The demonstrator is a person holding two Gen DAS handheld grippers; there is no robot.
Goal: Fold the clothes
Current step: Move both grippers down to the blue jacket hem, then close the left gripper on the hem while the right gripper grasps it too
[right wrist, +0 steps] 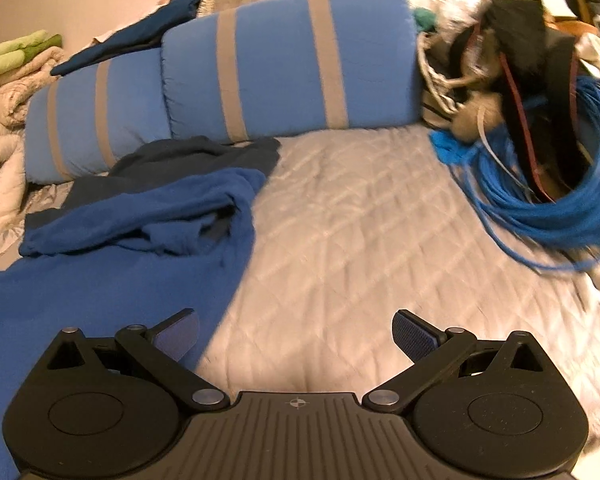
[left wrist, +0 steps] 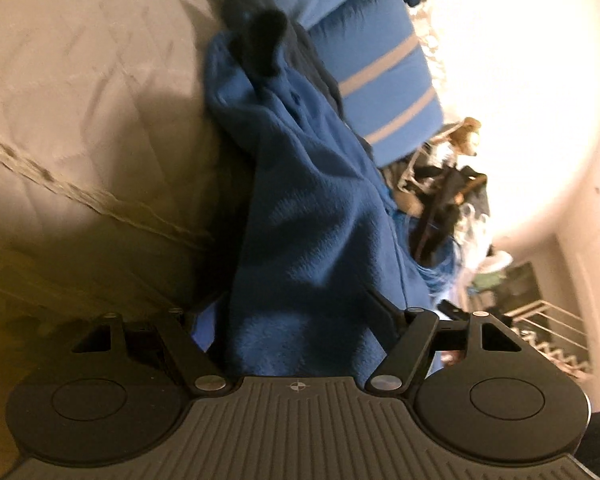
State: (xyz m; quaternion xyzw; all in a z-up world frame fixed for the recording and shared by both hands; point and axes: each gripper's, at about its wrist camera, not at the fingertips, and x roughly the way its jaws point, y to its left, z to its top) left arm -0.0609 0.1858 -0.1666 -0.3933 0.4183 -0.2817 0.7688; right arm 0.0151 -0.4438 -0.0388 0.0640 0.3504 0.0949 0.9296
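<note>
right gripper (right wrist: 296,334) jaws released, nothing between them, over bare grey quilted bed (right wrist: 360,220). left pad hangs at the edge of the blue garment (right wrist: 112,280); right pad over open quilt.

blue garment lies crumpled on the left half of the bed, its right edge running diagonally from near the left pad up to a bunched fold mid-left. a darker cloth (right wrist: 204,156) lies behind it, touching the striped blue pillows (right wrist: 276,64), which line the far side of the bed.

open room: wide bare quilt in the centre and right foreground. right side blocked by a coil of blue cable (right wrist: 548,200) and a pile of straps and clutter (right wrist: 512,52) at the bed's far right corner. pale bedding (right wrist: 4,120) heaped at the left edge.

left view is rolled sideways. left gripper (left wrist: 300,304) jaws spread wide, the blue garment (left wrist: 312,220) bunched between and over them, hiding the fingertips; cannot tell if the pads press on it. the garment stretches away from the jaws toward a dark sock-like piece (left wrist: 256,36) at its far end, beside the pillows (left wrist: 376,64). bare bed (left wrist: 100,80) on the other side.
</note>
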